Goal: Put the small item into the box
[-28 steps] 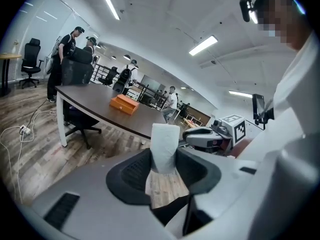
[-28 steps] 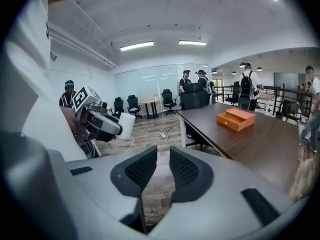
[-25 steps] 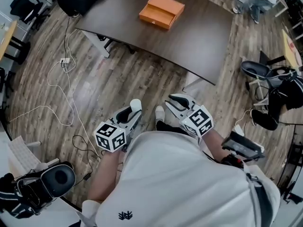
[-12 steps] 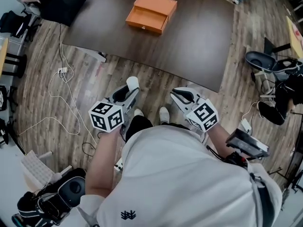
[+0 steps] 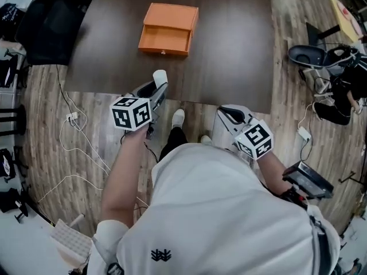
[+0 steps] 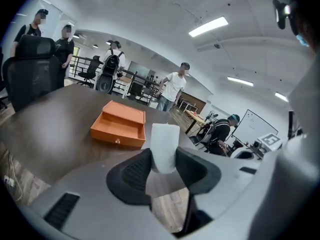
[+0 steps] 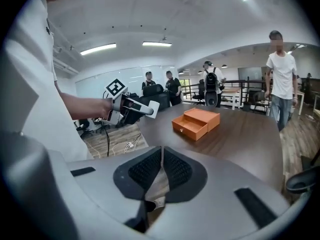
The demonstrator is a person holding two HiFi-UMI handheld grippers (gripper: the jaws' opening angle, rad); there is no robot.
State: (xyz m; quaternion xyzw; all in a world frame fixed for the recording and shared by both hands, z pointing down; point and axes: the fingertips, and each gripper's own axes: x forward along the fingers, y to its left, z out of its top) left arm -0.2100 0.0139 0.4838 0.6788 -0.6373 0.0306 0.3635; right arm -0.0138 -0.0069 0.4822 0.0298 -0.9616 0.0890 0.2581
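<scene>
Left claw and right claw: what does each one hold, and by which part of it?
The left claw holds a small white block by one end, the rest sticking out ahead. The right claw is shut, holding nothing.

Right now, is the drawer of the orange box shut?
No, the orange box has its drawer pulled out, with its inside showing.
</scene>
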